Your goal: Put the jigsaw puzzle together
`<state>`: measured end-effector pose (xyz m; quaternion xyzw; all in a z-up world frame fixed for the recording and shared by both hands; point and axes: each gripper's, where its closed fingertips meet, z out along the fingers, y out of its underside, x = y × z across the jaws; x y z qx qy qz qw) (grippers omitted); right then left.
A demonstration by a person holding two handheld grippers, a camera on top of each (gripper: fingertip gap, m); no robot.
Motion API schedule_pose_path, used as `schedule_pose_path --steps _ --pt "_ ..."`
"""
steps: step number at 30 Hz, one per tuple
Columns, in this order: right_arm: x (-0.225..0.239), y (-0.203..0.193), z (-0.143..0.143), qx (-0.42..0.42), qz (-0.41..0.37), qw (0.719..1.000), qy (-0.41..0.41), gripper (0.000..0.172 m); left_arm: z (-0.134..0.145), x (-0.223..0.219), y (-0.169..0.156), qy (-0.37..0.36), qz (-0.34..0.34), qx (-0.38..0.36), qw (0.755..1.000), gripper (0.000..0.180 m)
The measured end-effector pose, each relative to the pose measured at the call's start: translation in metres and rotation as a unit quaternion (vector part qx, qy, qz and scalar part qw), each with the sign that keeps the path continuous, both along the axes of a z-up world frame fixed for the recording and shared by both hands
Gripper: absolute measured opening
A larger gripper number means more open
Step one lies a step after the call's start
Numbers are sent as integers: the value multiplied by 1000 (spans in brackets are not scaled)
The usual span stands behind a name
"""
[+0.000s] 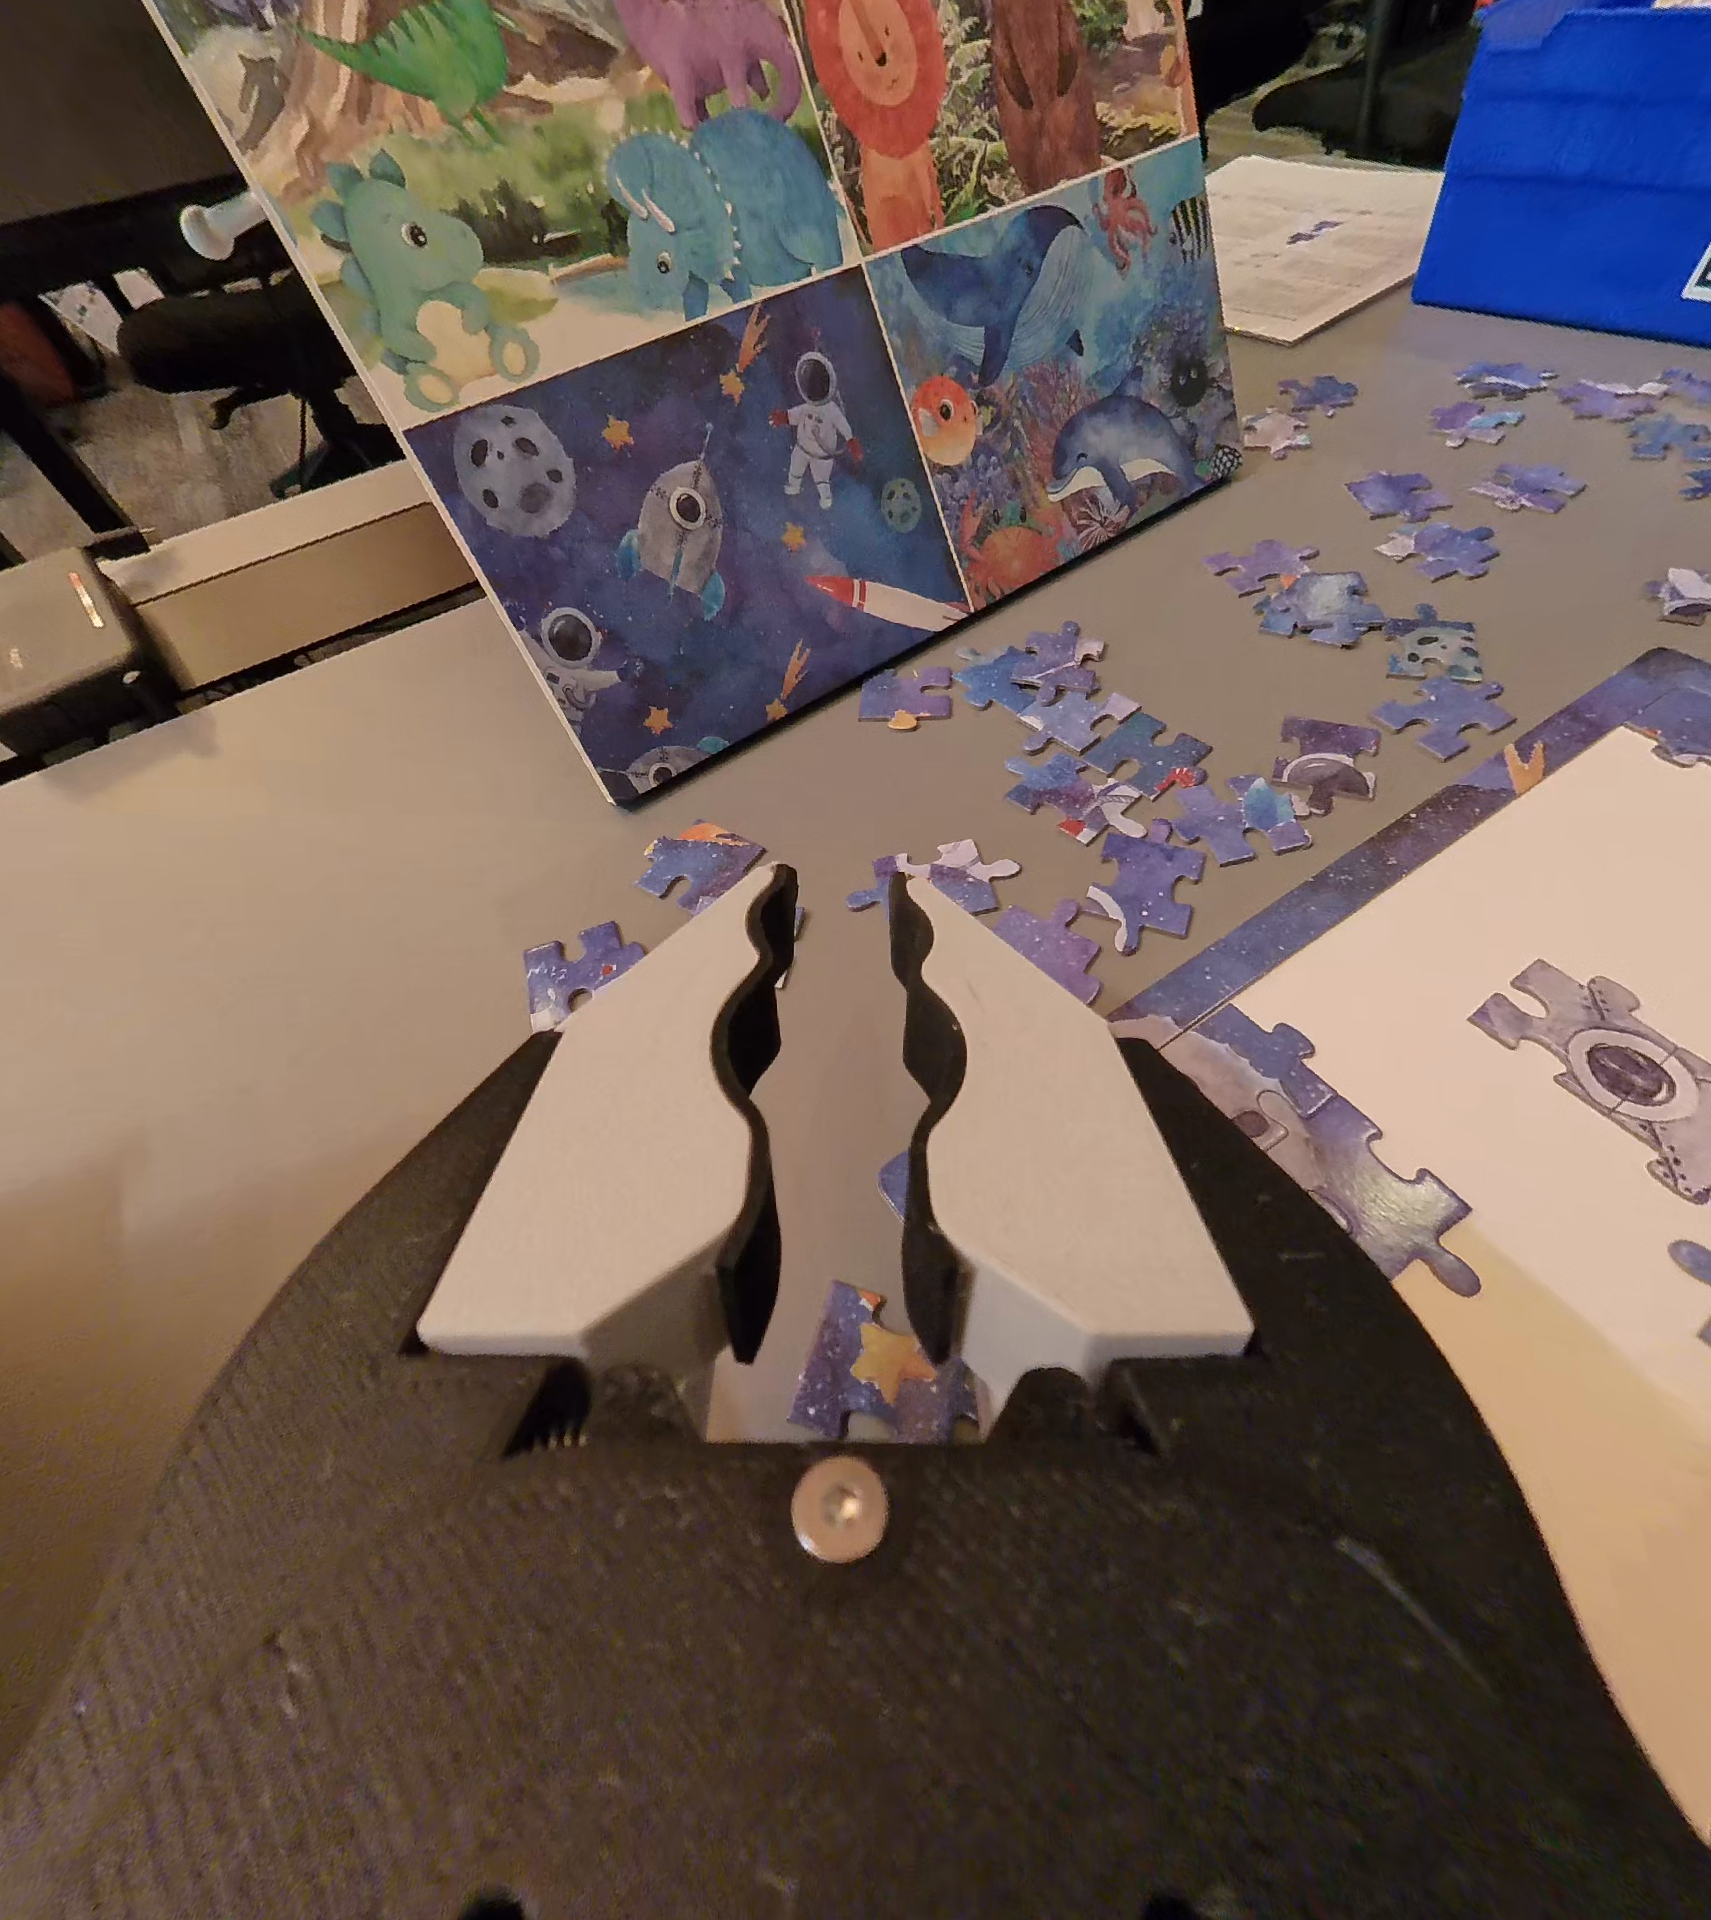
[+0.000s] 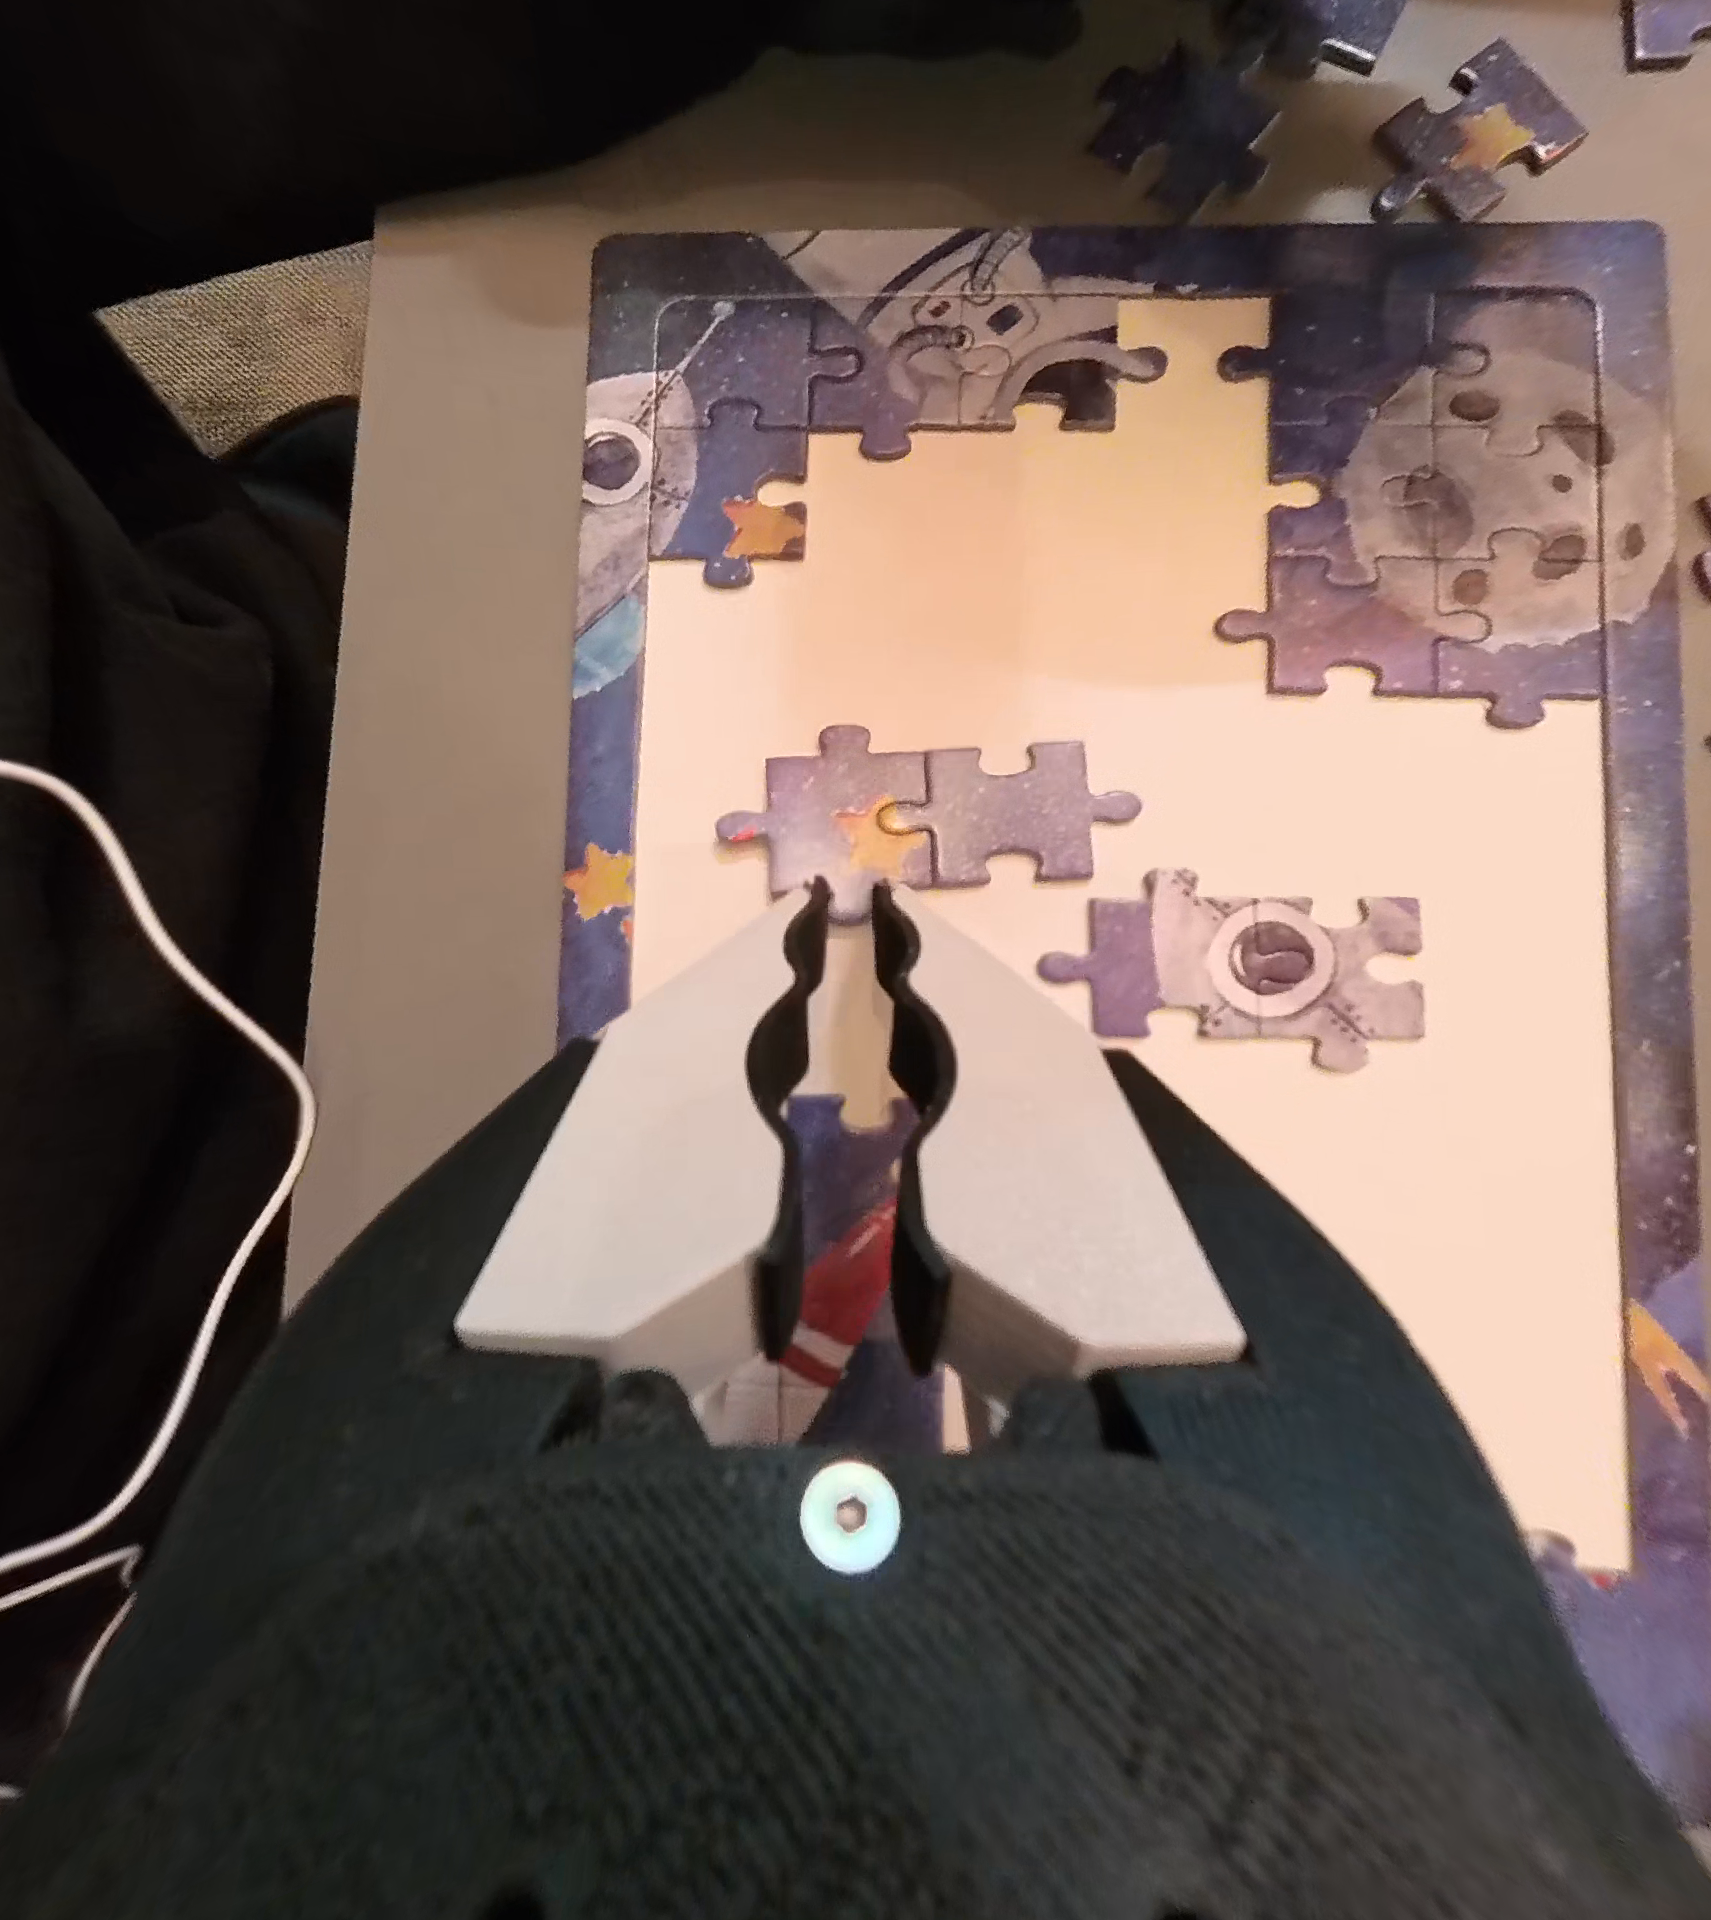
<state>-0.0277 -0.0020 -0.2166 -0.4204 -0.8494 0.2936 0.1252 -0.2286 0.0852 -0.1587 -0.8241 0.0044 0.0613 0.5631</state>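
1. We see the left gripper (image 1: 840,883) hovering low over the grey desk (image 1: 207,1039), its jaws a little apart and gripping nothing.
2. Loose purple puzzle pieces (image 1: 1121,769) lie scattered on the desk just beyond and to the right of its tips; 1 piece (image 1: 700,862) sits just left of the left tip and another (image 1: 965,868) just right of the right tip.
3. Farther off, a puzzle box (image 1: 726,416) printed with space, sea and animal scenes stands tilted on the desk, and a blue bin (image 1: 1609,177) sits at the far right.
4. The right gripper (image 2: 846,896) points down over the puzzle tray (image 2: 1651,831), whose pale floor is only partly filled.
5. Its jaws are nearly closed around the near knob of a purple piece with an orange star (image 2: 846,821), 1 black pad on each side of that knob; whether they press on it we cannot tell.
6. That star piece lies on the tray floor near the left border, joined on its right to a second purple piece (image 2: 1022,821).
7. A joined grey porthole pair (image 2: 1256,966) lies apart, to the right and nearer.
8. Assembled pieces fill the tray's far corners, with a grey moon (image 2: 1485,499) at the far right.
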Motion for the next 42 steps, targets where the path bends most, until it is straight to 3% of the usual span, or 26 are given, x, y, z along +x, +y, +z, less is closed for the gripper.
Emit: schedule_pose_path --steps 3,10,15,21,30,35,42 --pt "6 3 5 6 -7 1000 8 0 0 0 0 0 0 -1 1000 16" --pt "20 12 15 9 -21 999 26 2 -1 0 0 2 0 -3 1000 16" --pt "-1 10 20 13 22 998 56 50 -3 0 1 5 1 -6 1000 16" --pt "-22 12 7 20 109 994 24 74 -2 -1 0 2 4 -3 1000 16" --pt "-15 12 -7 67 181 980 -44 72 -1 1 1 1 -2 -3 1000 17" --pt "-12 12 -7 82 189 977 -49 61 -1 1 1 1 -3 -3 1000 18" --pt "-11 11 -7 82 177 980 -47 61 -2 1 1 3 -3 -5 1000 18"
